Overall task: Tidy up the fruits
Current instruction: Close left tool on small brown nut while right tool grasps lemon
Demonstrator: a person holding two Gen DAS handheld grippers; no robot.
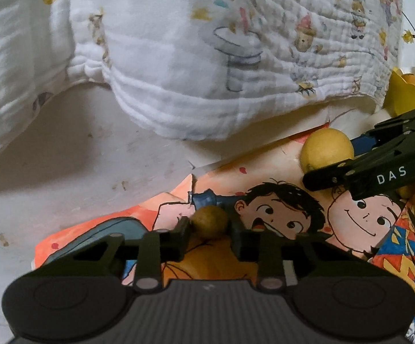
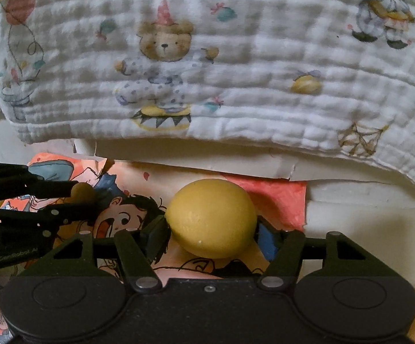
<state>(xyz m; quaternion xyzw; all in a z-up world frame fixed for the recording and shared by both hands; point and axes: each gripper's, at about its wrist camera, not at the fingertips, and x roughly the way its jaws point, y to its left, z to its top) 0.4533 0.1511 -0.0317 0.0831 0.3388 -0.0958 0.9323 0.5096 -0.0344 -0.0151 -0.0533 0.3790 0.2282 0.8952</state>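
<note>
Yellow lemon (image 2: 211,218) sits pinched between the right claw (image 2: 211,233) fingers, on cartoon-printed paper (image 2: 267,197). Just beside it, the left claw (image 1: 209,228) pinches a small brown fruit (image 1: 209,221) over the same paper.

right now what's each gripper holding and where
Left gripper clamps a small brown fruit by its sides; right gripper grips the lemon across its ends.

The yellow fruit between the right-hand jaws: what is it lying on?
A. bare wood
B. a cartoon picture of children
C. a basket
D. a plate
B: the yellow fruit sits on the cartoon picture of children's faces, in front of the teddy-bear cloth.
</note>
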